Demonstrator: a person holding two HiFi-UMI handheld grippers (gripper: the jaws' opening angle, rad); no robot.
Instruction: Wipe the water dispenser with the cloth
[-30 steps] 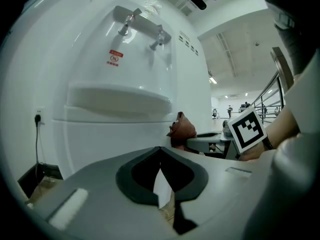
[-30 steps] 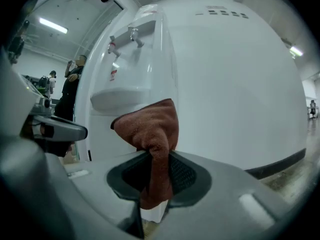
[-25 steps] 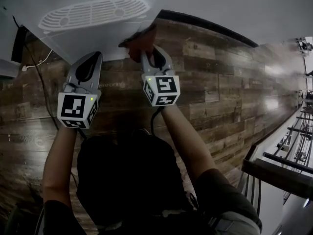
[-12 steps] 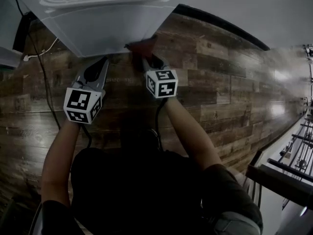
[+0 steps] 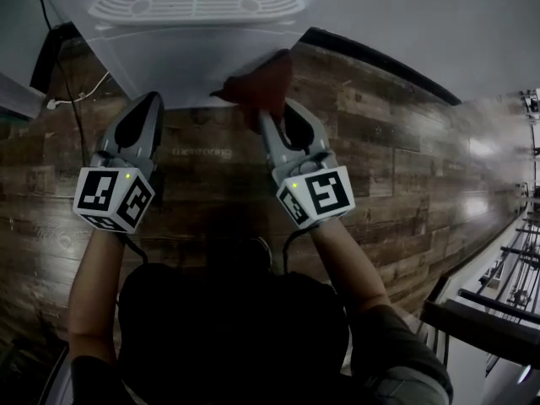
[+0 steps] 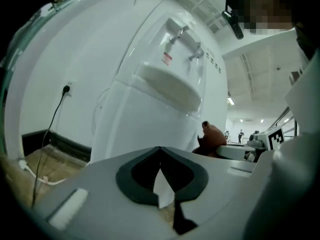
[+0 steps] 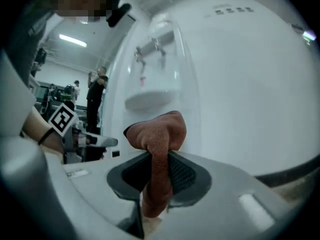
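Presently the right gripper has its jaws clamped on a rust-brown terry cloth. The fabric is pinched through its middle, and a rounded fold stands proud beyond the jaw tips. Directly ahead of that fold stands the white plastic water dispenser. The head view puts the cloth at the lower front corner of the cabinet, apparently touching it, though contact cannot be confirmed. In the right gripper view the dispenser's white drip tray and two taps lie above and beyond the jaws. The left gripper, to the left of the right one, has its jaws drawn together on nothing. It hangs just short of the cabinet front, over the dark wood-plank floor.

Assessment: the wiping step is in hand, low on the cabinet. To do it well, the protruding fold should be pressed flat against the panel so that fabric, not the hard jaw tips, meets the plastic. Strokes ought to overlap and follow the curve of the front. The grip looks secure but narrow, and heavy drag could pull the cloth through the pads. The left gripper is best kept out of the stroke path.
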